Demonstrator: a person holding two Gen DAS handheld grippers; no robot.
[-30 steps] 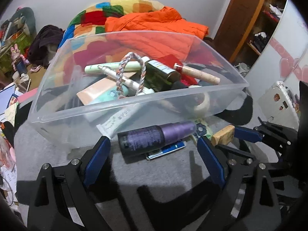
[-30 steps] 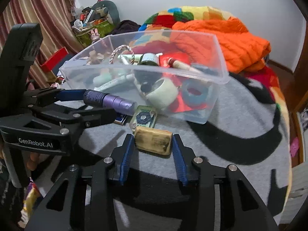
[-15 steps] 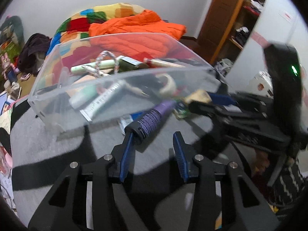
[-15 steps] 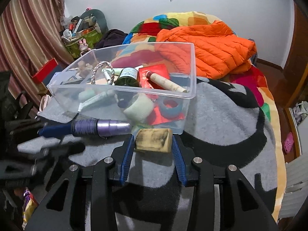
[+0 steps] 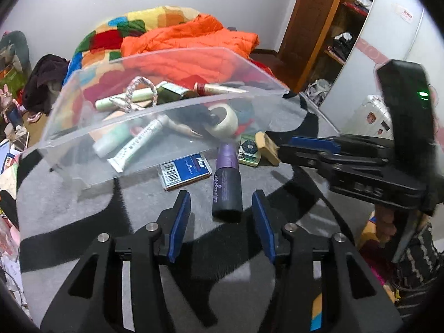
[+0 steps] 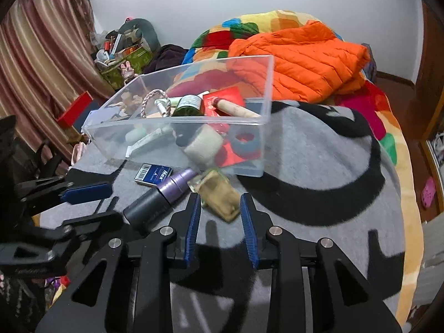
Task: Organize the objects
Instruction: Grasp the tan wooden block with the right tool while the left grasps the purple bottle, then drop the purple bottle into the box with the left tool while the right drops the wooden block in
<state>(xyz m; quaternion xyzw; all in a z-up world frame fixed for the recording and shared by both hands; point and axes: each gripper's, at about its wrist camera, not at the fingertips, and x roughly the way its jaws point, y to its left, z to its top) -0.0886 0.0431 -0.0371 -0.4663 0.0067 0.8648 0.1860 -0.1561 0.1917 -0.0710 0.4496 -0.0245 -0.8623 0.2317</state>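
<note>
Clear plastic bin (image 5: 172,105) of toiletries on grey blanket (image 5: 83,211), blue card box (image 5: 184,169) just before it, left gripper (image 5: 222,222) spread around purple bottle (image 5: 227,184), right gripper (image 6: 220,224) spread, tan block (image 6: 220,195) between its tips.

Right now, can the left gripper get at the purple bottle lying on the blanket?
Probably yes. The left gripper is open with the purple bottle lying lengthwise between its fingers, dark cap end nearest. Nothing lies over it; the blue box and the right gripper sit off to either side.
</note>
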